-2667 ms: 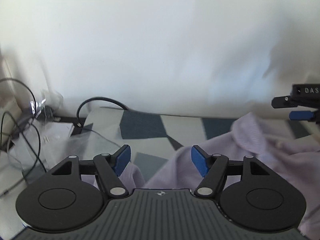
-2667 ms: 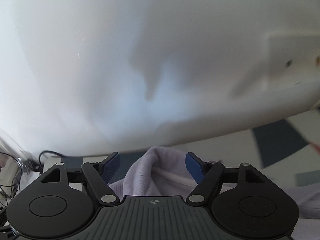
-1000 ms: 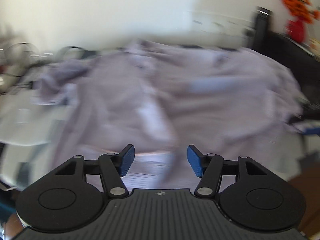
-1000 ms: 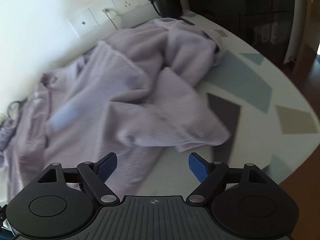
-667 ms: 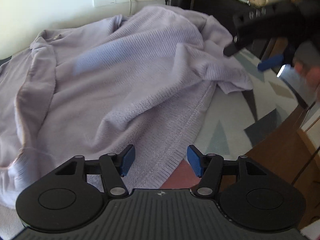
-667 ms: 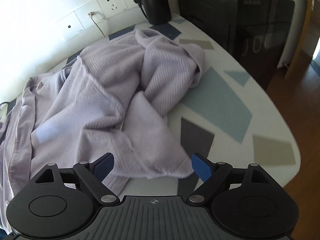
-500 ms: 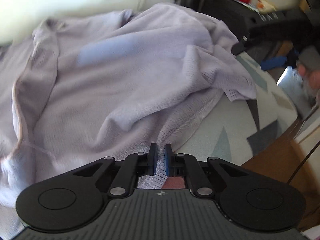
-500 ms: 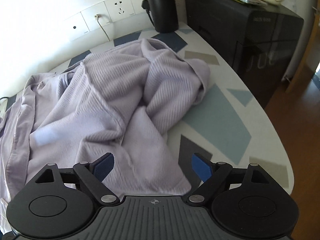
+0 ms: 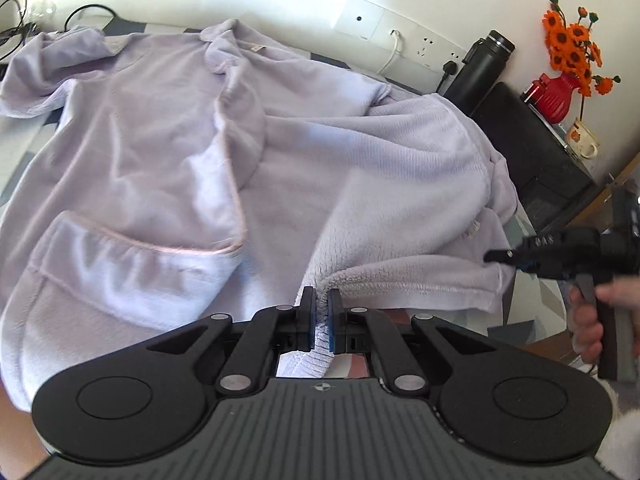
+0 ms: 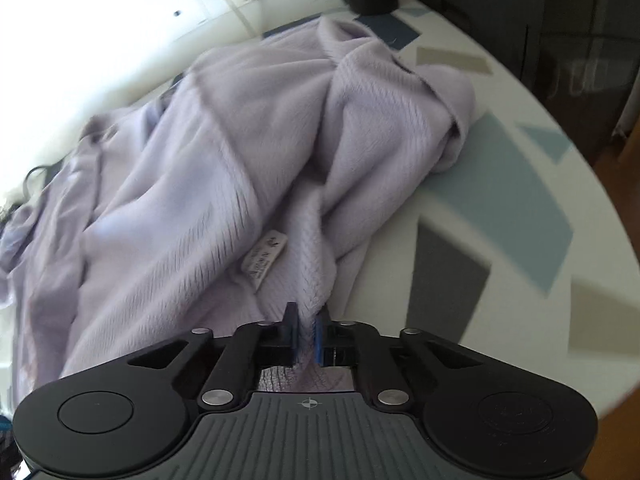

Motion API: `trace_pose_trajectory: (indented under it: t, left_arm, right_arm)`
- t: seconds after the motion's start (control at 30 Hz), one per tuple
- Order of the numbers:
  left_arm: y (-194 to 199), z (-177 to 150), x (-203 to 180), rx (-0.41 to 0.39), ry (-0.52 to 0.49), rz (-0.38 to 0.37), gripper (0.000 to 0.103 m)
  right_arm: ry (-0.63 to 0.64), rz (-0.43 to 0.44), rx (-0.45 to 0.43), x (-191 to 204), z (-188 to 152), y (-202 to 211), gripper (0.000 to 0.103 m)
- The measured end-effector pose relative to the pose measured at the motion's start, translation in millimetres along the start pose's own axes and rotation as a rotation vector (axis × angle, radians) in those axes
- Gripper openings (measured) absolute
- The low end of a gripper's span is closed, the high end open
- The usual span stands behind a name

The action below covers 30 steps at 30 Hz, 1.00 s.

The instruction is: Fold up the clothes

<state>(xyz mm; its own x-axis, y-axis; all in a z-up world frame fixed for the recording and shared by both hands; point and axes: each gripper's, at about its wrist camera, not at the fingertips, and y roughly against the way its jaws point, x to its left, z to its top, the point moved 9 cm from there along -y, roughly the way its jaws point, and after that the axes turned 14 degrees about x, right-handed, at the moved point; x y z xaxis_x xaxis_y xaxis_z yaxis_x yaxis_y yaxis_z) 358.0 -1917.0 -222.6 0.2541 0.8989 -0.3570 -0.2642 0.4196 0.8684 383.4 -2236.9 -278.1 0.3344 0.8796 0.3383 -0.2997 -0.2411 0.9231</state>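
Lilac fleece robe lies spread and rumpled across the patterned table. Left gripper is clamped on the robe's near hem. Right gripper is pinched tight on a near edge fold, beside the sewn label.

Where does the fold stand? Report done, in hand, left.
Done: the lilac robe lies spread, still rumpled, on the patterned table; no fold shows yet. In hand: the left gripper and right gripper each have their jaws clamped on its near hem. Left: every fold.
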Motion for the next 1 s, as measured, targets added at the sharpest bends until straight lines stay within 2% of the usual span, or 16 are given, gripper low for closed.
trace_pose_trajectory:
  t: [0.17, 0.27, 0.43, 0.5, 0.6, 0.63, 0.7, 0.73, 0.77, 0.83, 1.0]
  left_arm:
    - [10, -5, 20, 0.019, 0.057, 0.005, 0.006]
    - [6, -11, 28, 0.045, 0.066, 0.018, 0.006]
    - [-10, -23, 40, 0.116, 0.15, 0.007, 0.007]
    - [-13, -22, 39, 0.125, 0.156, 0.009, 0.008]
    - [-11, -16, 34, 0.144, 0.124, 0.055, 0.01]
    - [-9, -14, 32, 0.153, 0.115, 0.072, 0.013]
    - [-5, -11, 28, 0.155, 0.102, 0.084, 0.035]
    - [-2, -9, 26, 0.156, 0.096, 0.09, 0.06]
    - [1, -7, 24, 0.155, 0.086, 0.09, 0.066]
    - [11, -3, 12, 0.142, 0.038, 0.042, 0.066]
    - [35, 29, -9, 0.065, 0.014, -0.024, 0.074]
  right_arm:
    - [0.045, 0.055, 0.041, 19, -50, 21, 0.005]
    - [0.036, 0.095, 0.087, 18, -67, 25, 0.005]
    - [-0.044, 0.119, 0.138, 11, -81, 14, 0.005]
    - [-0.08, 0.126, 0.148, 8, -86, 9, 0.005]
    - [-0.069, 0.109, 0.143, 9, -85, 10, 0.007]
    - [-0.064, 0.103, 0.144, 10, -84, 11, 0.008]
    - [-0.055, 0.092, 0.146, 10, -83, 13, 0.018]
    - [-0.07, 0.083, 0.138, 8, -81, 15, 0.028]
    - [-0.092, 0.081, 0.124, 4, -78, 18, 0.042]
    - [-0.133, 0.096, 0.093, -3, -73, 28, 0.05]
    - [-0.265, 0.231, 0.039, -18, -59, 55, 0.05]
